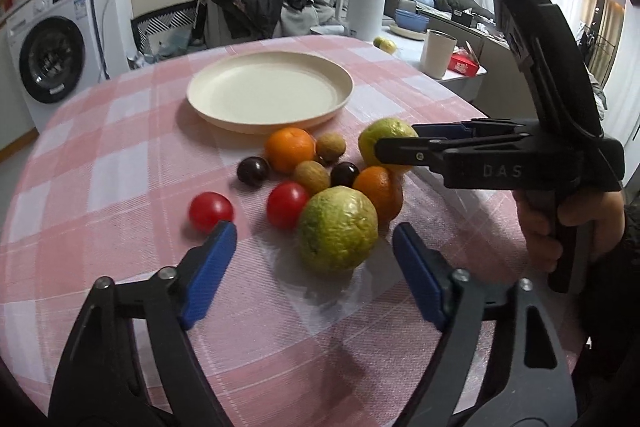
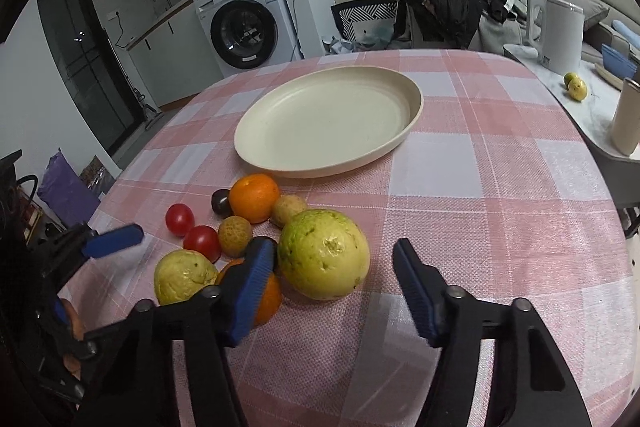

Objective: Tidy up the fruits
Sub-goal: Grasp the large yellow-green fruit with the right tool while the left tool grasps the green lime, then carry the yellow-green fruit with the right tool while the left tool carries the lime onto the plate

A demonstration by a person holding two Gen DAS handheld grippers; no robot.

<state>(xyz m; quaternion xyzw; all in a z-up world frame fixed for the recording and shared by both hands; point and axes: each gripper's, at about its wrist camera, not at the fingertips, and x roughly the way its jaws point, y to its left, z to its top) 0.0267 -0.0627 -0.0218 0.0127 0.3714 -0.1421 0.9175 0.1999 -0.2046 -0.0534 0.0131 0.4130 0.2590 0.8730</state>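
Nothing is sorted yet, as far as I can judge: the cream plate (image 2: 328,119) at the far side of the bench (image 2: 500,187) holds no fruit, and all the fruit lies in one loose cluster on the checked cloth just near of it.

My right tool (image 2: 334,281) has its jaws apart around the large green guava (image 2: 323,254); the pads are not pressing on it, though the left pad sits close to its skin. My left tool (image 1: 314,253) is likewise parted, with the other guava (image 1: 338,229) between its blue pads and clear space on either side. Neither tool holds anything.

Still waiting in the cluster are two oranges (image 2: 254,197), two red tomatoes (image 1: 211,211), two dark plums (image 1: 253,169) and two small brownish fruits (image 1: 330,147). The near orange touches the left guava.

So I take this as the very start: both guavas are about to be gripped, and every piece still has to go to the plate.
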